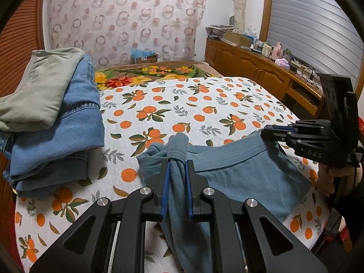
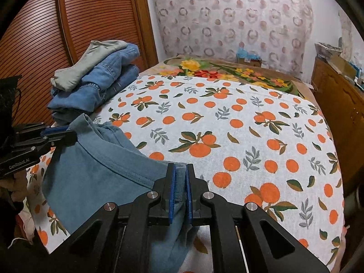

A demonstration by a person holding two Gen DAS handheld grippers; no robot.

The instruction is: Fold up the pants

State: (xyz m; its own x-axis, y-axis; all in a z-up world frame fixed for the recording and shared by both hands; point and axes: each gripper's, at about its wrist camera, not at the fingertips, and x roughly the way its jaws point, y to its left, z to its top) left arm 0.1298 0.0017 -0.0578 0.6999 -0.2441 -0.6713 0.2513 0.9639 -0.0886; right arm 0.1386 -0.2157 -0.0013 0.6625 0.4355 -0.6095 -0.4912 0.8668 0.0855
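Blue pants [image 1: 238, 177] — waistband pinched by left gripper [image 1: 177, 166] and right gripper [image 2: 179, 170].

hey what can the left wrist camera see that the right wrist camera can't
Only the left wrist view: the cabinet top's clutter, the slatted blind, the right gripper from the side.
Only the right wrist view: the louvred door in full, the left gripper from the side.
Both: the blue pants clamped at the waistband by both grippers, the folded stack, the orange-print sheet.
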